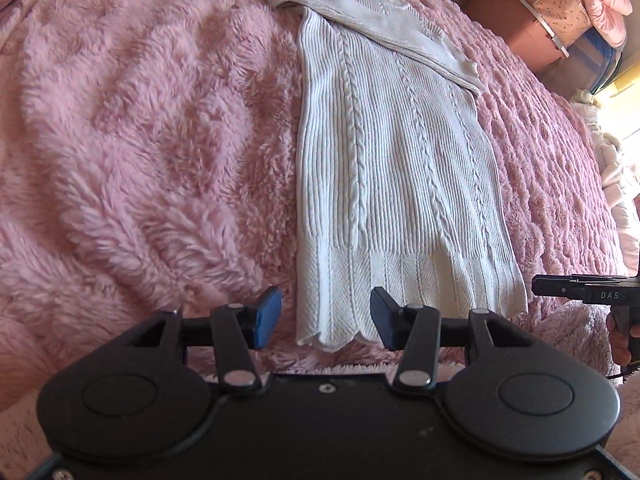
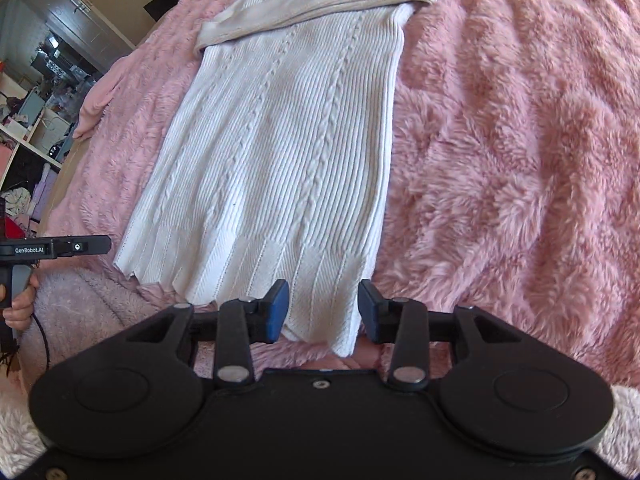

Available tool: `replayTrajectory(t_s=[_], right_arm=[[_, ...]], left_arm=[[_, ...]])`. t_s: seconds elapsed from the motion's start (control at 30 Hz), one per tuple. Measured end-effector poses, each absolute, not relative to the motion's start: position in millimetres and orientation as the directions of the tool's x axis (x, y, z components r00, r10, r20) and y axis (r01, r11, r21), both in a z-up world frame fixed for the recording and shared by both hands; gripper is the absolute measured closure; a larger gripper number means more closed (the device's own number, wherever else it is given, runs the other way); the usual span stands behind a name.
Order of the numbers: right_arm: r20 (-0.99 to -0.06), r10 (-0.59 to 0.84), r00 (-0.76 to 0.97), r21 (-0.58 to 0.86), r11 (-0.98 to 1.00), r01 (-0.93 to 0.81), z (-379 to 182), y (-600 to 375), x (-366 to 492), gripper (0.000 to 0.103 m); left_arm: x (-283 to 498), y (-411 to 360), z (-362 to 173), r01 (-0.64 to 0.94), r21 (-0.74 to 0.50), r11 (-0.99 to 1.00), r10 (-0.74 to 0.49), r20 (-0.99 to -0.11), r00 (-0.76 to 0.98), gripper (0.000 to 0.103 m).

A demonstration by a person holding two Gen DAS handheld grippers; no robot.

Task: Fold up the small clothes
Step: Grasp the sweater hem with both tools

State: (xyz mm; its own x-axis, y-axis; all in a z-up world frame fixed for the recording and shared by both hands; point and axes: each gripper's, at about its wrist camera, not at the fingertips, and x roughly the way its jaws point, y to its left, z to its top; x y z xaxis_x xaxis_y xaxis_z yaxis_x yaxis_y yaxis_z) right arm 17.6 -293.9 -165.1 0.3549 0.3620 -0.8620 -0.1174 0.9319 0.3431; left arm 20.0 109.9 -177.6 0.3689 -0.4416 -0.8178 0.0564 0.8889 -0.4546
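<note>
Blue-padded tongs point(image 1: 326, 322) over ribbed knit point(image 1: 384, 168)

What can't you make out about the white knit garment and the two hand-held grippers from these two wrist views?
- White knit garment: its far end runs off the top edge in both views.
- Near hem corners: whether either hand-held gripper, left or right, touches the hem; the steep downward view hides the height gap.
- What lies under the folded-over top part: covered by that flap.
</note>
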Motion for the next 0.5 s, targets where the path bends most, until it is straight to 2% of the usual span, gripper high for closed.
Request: replayTrajectory(t_s=[0.33, 0.5], right_arm=[[-0.882, 0.366, 0.297, 0.362, 0.930, -0.070, -186, -294, 20, 0.064], [-0.884, 0.372, 0.284, 0.369, 0.927, -0.068, -192, -291, 23, 0.064]], left_arm=[[35, 99, -189, 0.074, -0.468, 0.881, -0.467, -0.834, 0.294, 0.055], [43, 95, -201, 0.048, -0.472, 0.881, -0.469, -0.852, 0.233, 0.060]])
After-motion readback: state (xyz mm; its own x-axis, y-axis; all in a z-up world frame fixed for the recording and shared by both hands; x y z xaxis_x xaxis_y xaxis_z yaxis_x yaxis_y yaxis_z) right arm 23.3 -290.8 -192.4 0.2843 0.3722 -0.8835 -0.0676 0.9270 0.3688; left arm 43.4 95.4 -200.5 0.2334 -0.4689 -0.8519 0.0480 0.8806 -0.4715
